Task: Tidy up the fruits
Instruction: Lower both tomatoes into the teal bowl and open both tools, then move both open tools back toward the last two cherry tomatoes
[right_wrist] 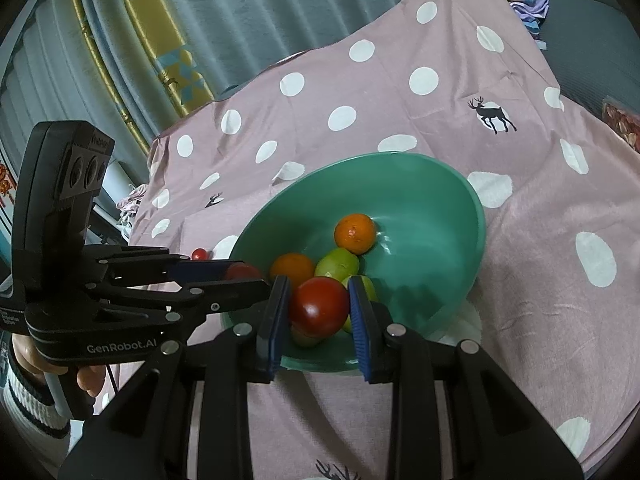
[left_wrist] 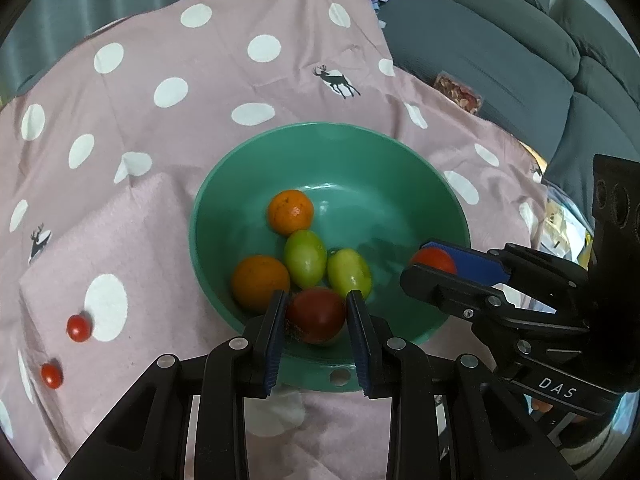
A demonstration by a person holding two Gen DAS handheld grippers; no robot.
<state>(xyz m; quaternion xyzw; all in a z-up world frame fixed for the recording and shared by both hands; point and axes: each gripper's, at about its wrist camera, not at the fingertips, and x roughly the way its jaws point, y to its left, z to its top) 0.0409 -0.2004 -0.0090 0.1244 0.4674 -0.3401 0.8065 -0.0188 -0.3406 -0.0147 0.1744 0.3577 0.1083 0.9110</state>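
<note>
A red tomato [left_wrist: 316, 314] is clenched in the left hand-held gripper [left_wrist: 316, 312] and another [right_wrist: 320, 306] in the right hand-held gripper [right_wrist: 319, 306], both over the green bowl [left_wrist: 400, 160]. If released carelessly, fruit could be bruised or bounced onto the cloth.

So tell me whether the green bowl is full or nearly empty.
Partly filled. The green bowl holds two oranges and two green fruits near one side; much bare bottom shows.

both hand-held grippers [left_wrist: 316, 312] [right_wrist: 319, 308] clamped
</note>
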